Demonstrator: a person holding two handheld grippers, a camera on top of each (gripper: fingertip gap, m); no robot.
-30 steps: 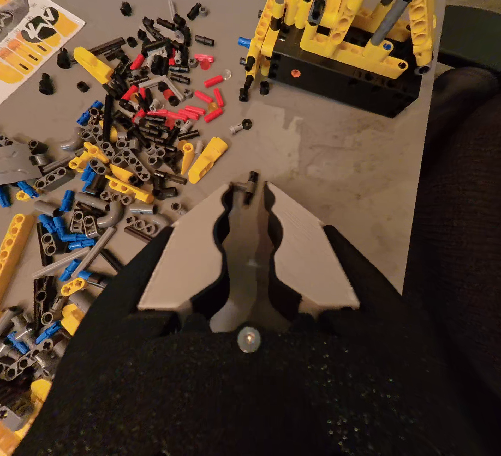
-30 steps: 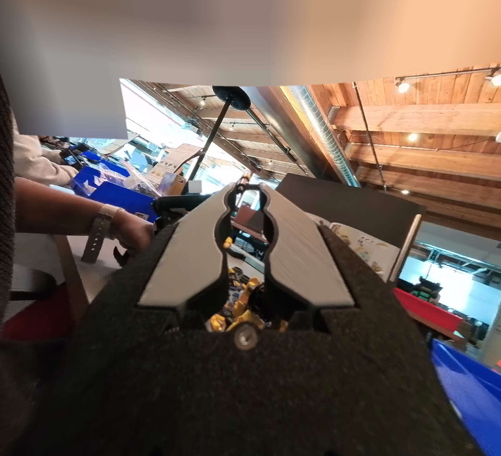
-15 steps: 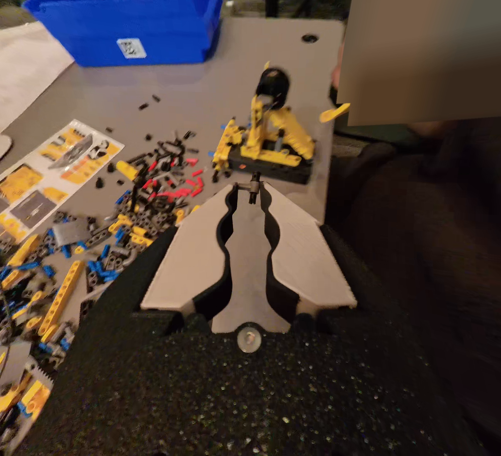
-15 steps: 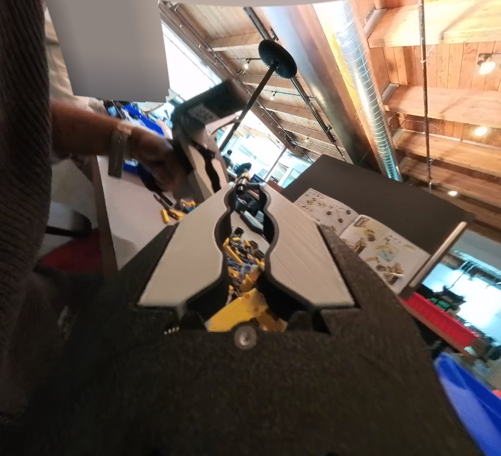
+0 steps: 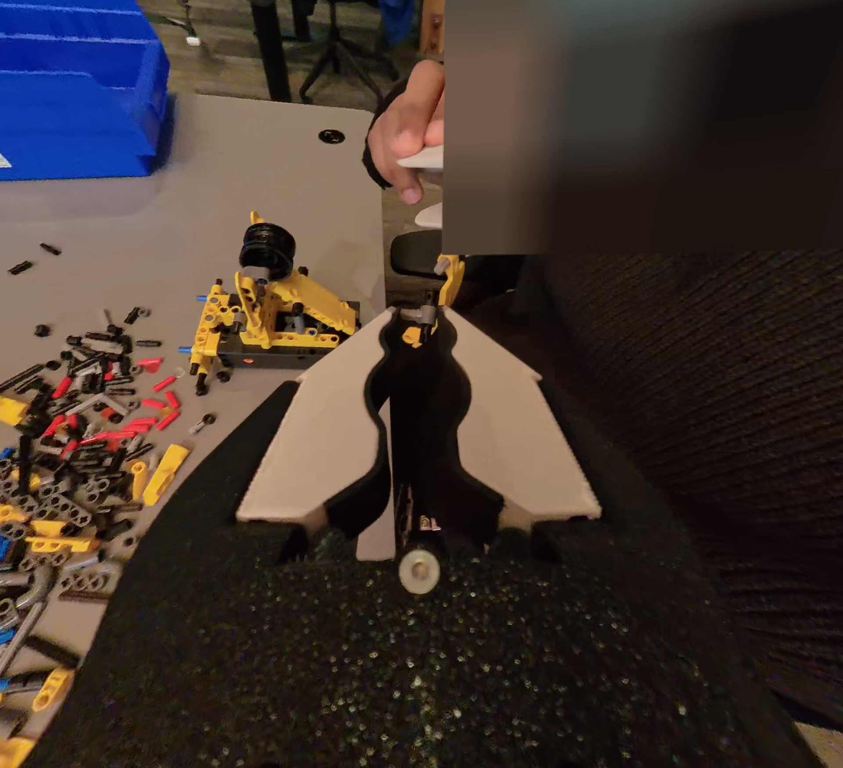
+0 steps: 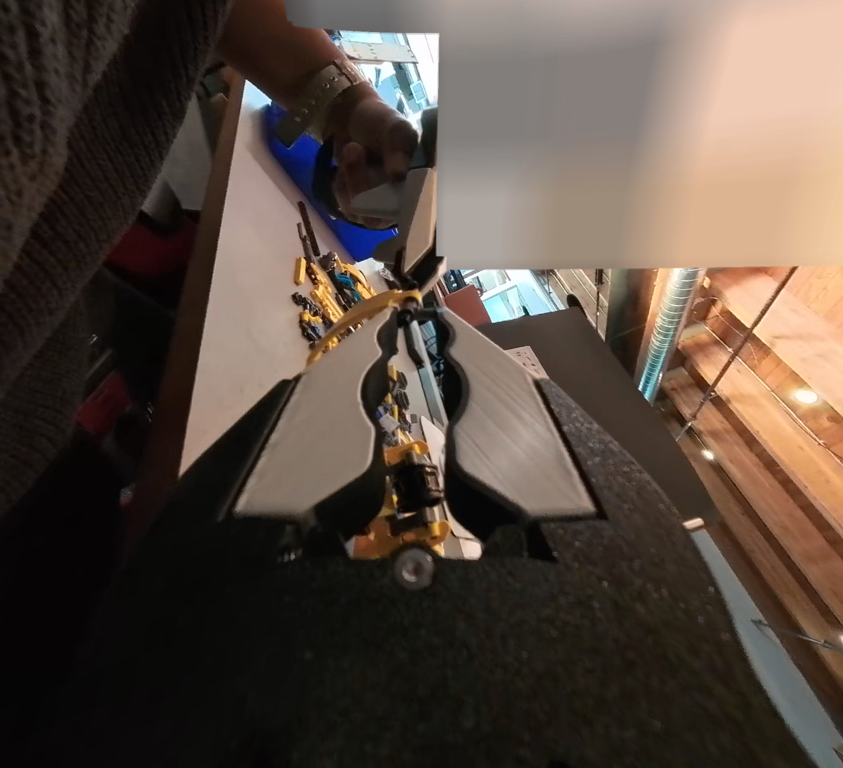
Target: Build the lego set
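Mating two small parts in the air, off the table's edge.
I have the left gripper pinching a grey pin connector; the right gripper pinches a yellow curved piece at 12 o'clock; next I judge fine alignment.

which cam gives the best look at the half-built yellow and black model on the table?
Left wrist view. The model stands whole and unblocked on the grey table, black wheel on top, beside the loose parts pile. The right wrist view shows only blurred yellow and black pieces through the gap between its own fingers; whether they belong to it is unclear.
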